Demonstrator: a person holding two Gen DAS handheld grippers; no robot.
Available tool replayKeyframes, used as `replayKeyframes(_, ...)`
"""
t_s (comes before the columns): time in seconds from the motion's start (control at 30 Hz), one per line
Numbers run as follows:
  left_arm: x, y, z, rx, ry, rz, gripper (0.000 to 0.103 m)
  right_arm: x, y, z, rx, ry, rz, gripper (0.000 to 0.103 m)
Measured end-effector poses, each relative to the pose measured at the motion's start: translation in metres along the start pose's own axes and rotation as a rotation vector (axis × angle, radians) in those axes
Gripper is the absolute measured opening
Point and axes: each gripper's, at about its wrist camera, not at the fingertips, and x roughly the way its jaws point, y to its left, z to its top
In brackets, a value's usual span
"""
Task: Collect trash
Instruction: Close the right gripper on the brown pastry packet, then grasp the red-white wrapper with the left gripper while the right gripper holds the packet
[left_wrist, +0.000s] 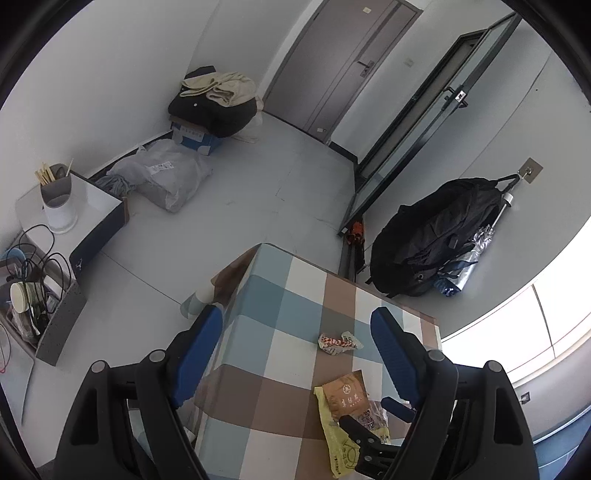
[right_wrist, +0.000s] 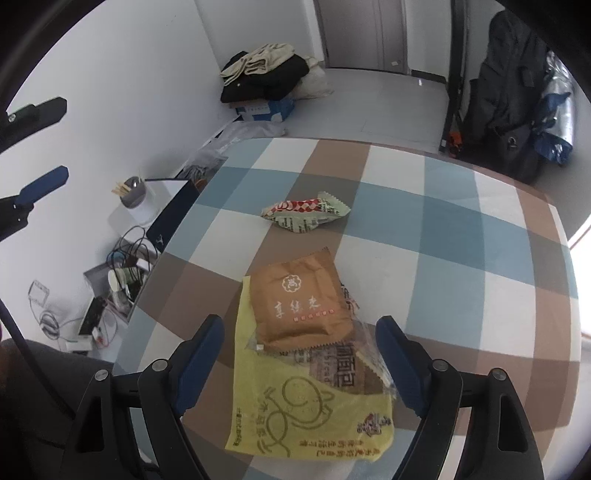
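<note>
A checked tablecloth covers the table (right_wrist: 461, 229), also in the left wrist view (left_wrist: 258, 332). On it lie a crumpled red-and-white wrapper (right_wrist: 306, 214) (left_wrist: 338, 343), a brown packet (right_wrist: 299, 299) (left_wrist: 345, 397), a clear bread wrapper (right_wrist: 343, 369) and a yellow bag (right_wrist: 306, 417) (left_wrist: 338, 439) stacked together. My right gripper (right_wrist: 299, 343) is open, its fingers straddling the stack just above it. My left gripper (left_wrist: 295, 332) is open and empty, higher, over the table's left part. The right gripper's tip (left_wrist: 365, 439) shows in the left view.
Left of the table on the floor stand a box with cables and a paper cup (left_wrist: 29, 295), a white box with a chopstick holder (left_wrist: 57, 199) and plastic bags (left_wrist: 166, 177). A black backpack (left_wrist: 436, 236) hangs on the right wall. A door (left_wrist: 340, 62) is behind.
</note>
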Motion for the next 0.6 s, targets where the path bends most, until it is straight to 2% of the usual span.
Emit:
replayKeyframes(0.07,0.003,-0.001,0.001,0.001,0.006,0.015,0.080,0.013,0.001,0.004,-0.002,0.036,-0.006,0.083)
replayKeyframes(0.17,0.008,0.000,0.002,-0.023,0.032,-0.005,0.080,0.024,0.005,0.009,-0.030,0.051,-0.013,0.082)
replayKeyframes(0.23,0.008,0.001,0.002,-0.025,0.036,-0.005,0.080,0.029,0.009,0.011,-0.057,0.059,-0.044,0.074)
replayKeyframes(0.3,0.008,0.001,0.003,-0.023,0.038,-0.015,0.080,0.031,0.010,0.012,-0.066,0.056,-0.049,0.062)
replayKeyframes(0.37,0.008,0.002,0.003,-0.017,0.040,-0.017,0.080,0.029,0.009,0.012,-0.072,0.048,-0.054,0.058)
replayKeyframes(0.4,0.008,0.001,0.003,-0.015,0.041,-0.018,0.080,0.029,0.010,0.012,-0.073,0.046,-0.049,0.051)
replayKeyframes(0.6,0.012,0.003,0.002,-0.025,0.060,-0.012,0.080,0.020,0.010,0.008,-0.102,0.006,-0.064,0.044)
